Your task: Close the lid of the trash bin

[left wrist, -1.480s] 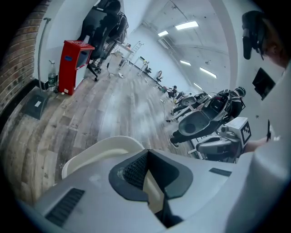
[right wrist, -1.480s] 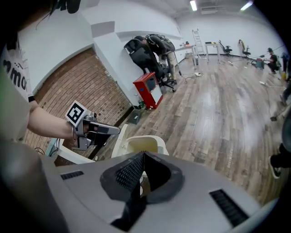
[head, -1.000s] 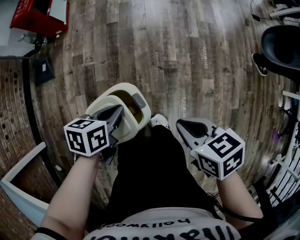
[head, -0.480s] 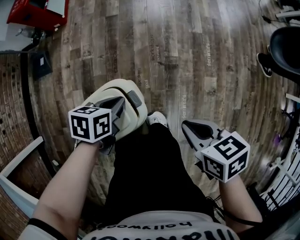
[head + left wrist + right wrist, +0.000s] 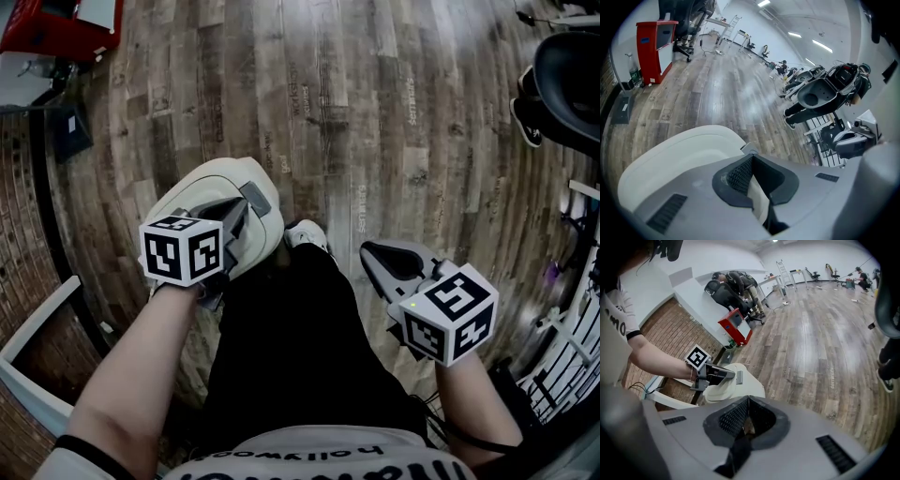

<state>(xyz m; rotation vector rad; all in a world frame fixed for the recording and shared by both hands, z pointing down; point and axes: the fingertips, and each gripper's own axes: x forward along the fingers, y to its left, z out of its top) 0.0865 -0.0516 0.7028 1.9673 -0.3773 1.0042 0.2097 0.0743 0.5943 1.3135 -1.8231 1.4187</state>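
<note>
The cream-white trash bin (image 5: 211,192) stands on the wood floor just ahead of the person's legs, and its lid lies down flat over it, with a grey tab (image 5: 255,199) at the rim. My left gripper (image 5: 242,214) is shut and its jaws rest on top of the lid. In the left gripper view the shut left gripper (image 5: 751,157) has the pale lid (image 5: 679,150) directly beneath it. My right gripper (image 5: 367,249) hangs shut and empty to the right of the legs, away from the bin. From the right gripper view, the bin (image 5: 745,380) shows beyond the shut right gripper (image 5: 749,400).
A red cabinet (image 5: 56,23) stands at the far left. A black chair (image 5: 567,66) is at the upper right and a white rack (image 5: 572,347) at the right edge. A white frame (image 5: 37,319) and brick surface (image 5: 23,216) border the left. A white shoe (image 5: 305,234) touches the bin's base.
The lid has swung down from open, with the bin's dark inside showing, to flat over the bin. My left gripper went down with it. The right gripper barely moved.
</note>
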